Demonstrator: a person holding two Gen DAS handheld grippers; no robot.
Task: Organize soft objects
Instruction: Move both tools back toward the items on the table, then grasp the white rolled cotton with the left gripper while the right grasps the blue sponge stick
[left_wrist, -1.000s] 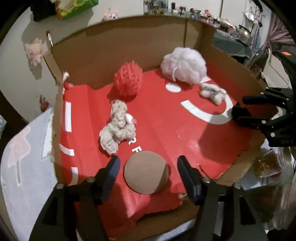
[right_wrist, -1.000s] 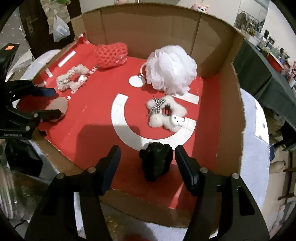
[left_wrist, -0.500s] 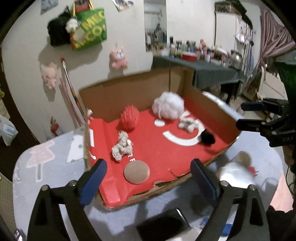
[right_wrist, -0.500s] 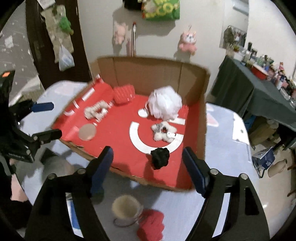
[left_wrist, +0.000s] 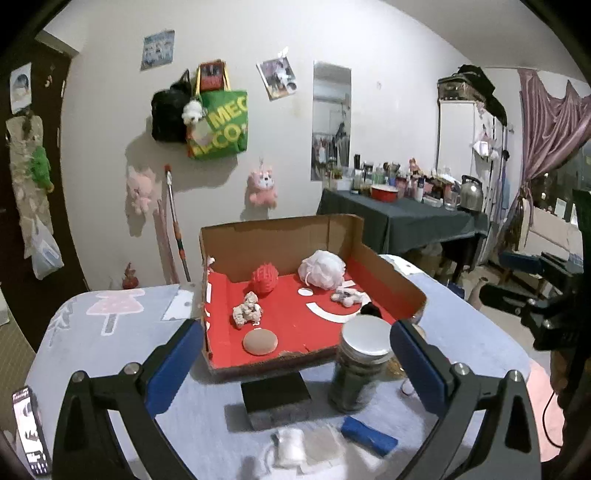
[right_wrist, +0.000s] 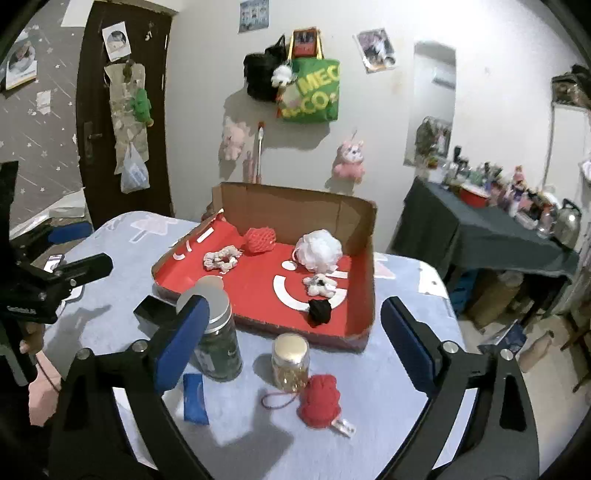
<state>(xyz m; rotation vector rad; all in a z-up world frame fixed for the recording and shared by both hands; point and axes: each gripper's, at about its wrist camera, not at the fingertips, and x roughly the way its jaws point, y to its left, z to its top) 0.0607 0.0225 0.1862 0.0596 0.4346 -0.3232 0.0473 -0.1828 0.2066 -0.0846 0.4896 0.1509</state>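
both my grippers hang above the near table edge, tilted down toward the cardboard tray (right_wrist: 364, 236). left gripper (left_wrist: 295, 354) and right gripper (right_wrist: 295, 332) have just been opening, jaws spread wide, nothing between them. black soft thing (right_wrist: 319, 311) sits in the tray, red plush (right_wrist: 319, 400) out on the table.

The phone (left_wrist: 31, 432) is cut off at the left edge, the white thing (left_wrist: 290, 448) near the bottom is pure blur, and the jar (left_wrist: 356, 373) hides the black pom-pom (left_wrist: 370, 308) partly.

White wall (left_wrist: 388, 44), dark door (right_wrist: 122, 110), cluttered side table (left_wrist: 406, 218).
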